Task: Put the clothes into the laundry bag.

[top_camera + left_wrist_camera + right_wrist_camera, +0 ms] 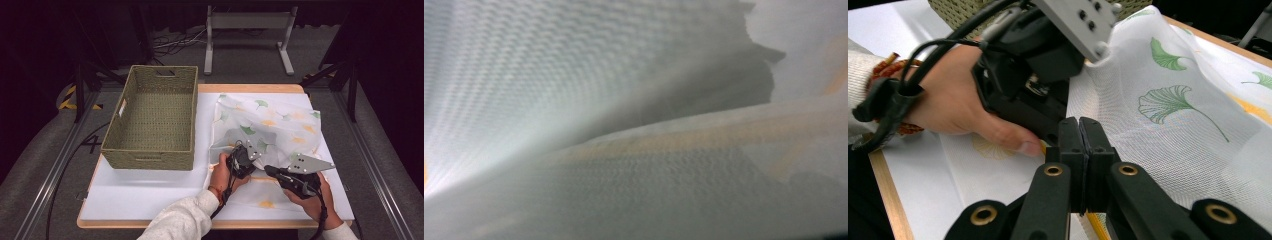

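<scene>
On the white-topped bench point(150, 192), beside the woven green basket point(155, 120), your sheer white mesh cloth with ginkgo-leaf print point(272, 122) lies rumpled: light, limp, slippery. Pinch its near hem. Right gripper point(1079, 131) fingers are closed on that hem; left gripper point(240, 159) fingers look clamped on cloth too.

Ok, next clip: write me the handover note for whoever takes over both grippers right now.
Left gripper: at the cloth's near left part, fabric draped over its camera; jaws read as shut, apparently on the cloth, though the pinch itself is hidden.
Right gripper: jaws shut, tips at the cloth's near edge beside the left hand; a grip on the fabric cannot be confirmed.
Leaf-print cloth: bunched and partly lifted on the white mat.
Woven basket: on the table's left, nothing in it.
Done: cloth gathered at the near edge.
Left: probably fold it and put it in the basket.
</scene>
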### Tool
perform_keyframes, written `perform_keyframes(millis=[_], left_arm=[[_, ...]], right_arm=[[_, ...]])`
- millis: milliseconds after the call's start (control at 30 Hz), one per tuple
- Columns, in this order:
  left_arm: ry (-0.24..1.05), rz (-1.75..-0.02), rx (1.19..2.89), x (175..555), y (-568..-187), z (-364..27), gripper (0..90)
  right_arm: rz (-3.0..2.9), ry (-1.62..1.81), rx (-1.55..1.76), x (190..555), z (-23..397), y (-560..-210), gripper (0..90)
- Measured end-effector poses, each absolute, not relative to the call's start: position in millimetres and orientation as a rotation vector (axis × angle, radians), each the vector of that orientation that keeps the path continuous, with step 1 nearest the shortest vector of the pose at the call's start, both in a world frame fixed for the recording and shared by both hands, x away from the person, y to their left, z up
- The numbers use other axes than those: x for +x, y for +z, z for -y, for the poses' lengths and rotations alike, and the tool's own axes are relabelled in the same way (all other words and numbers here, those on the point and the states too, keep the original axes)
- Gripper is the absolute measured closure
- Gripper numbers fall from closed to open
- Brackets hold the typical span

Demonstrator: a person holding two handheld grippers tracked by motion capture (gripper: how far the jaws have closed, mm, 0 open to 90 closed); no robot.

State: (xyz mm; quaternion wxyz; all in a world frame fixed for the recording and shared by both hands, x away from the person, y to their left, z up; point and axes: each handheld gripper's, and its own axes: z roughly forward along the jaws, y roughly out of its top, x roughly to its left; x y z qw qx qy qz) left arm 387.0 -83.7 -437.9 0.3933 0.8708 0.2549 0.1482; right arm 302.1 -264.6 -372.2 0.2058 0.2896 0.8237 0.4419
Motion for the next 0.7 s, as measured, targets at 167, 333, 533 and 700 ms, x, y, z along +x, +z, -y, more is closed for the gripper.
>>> perform_keyframes(millis=[167, 333, 533, 700], left_arm=[[0.341, -0.563, 2.212, 370.4, -426.4, 64.2, 73.0], [0.322, -0.474, 2.203, 349.3, -412.1, 26.5, 71.9], [0.319, -0.461, 2.170, 333.2, -393.5, -21.5, 72.5], [0.332, -0.473, 2.153, 323.1, -391.6, -54.9, 70.4]], right_arm=[[-2.273, 1.259, 0.807, 300.0, 268.9, -366.3, 89.9], [-2.252, 1.268, 0.799, 297.2, 271.4, -359.5, 89.9], [-2.248, 1.278, 0.801, 295.5, 272.8, -355.1, 89.9], [-2.248, 1.279, 0.799, 294.3, 274.2, -352.9, 89.9]])
